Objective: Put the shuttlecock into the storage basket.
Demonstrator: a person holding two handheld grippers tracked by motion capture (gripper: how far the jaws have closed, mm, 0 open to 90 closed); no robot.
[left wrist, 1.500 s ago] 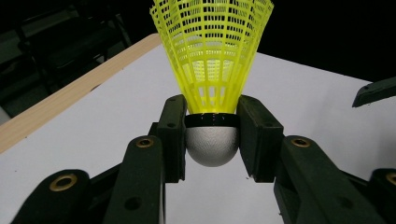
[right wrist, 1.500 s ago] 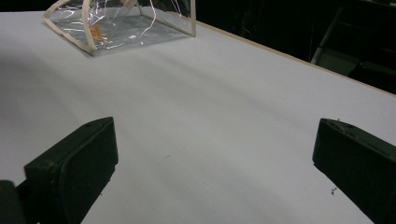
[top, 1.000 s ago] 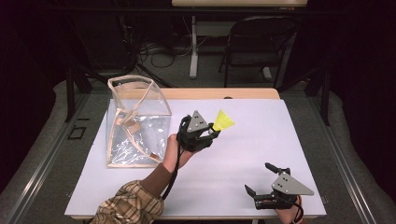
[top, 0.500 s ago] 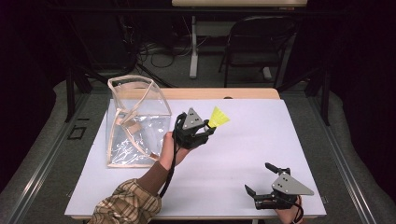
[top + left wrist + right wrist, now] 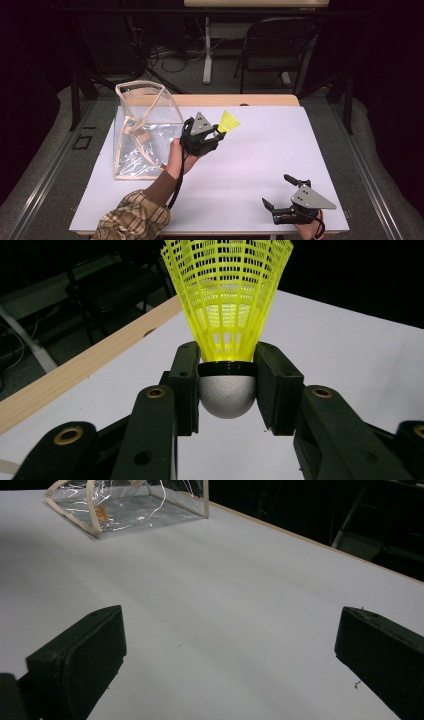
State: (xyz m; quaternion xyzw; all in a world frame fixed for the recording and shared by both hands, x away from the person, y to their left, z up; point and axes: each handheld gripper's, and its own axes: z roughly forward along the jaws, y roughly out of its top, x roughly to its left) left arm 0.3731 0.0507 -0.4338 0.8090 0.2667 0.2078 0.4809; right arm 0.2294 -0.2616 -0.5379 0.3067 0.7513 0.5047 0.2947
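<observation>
Left hand-held gripper (image 5: 227, 385) clamps the yellow shuttlecock (image 5: 227, 305) by its cork; right hand-held gripper (image 5: 280, 192) gapes wide, empty

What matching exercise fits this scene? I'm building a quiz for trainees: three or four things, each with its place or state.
Things:
1. shuttlecock
2. clear bag
3. right gripper
4. left gripper

States:
A. jaws wide apart, nothing between them
B. standing at the table's left side
C. yellow skirt, clamped at its cap
D. shut on something

Pairs: 1-C, 2-B, 3-A, 4-D
</observation>
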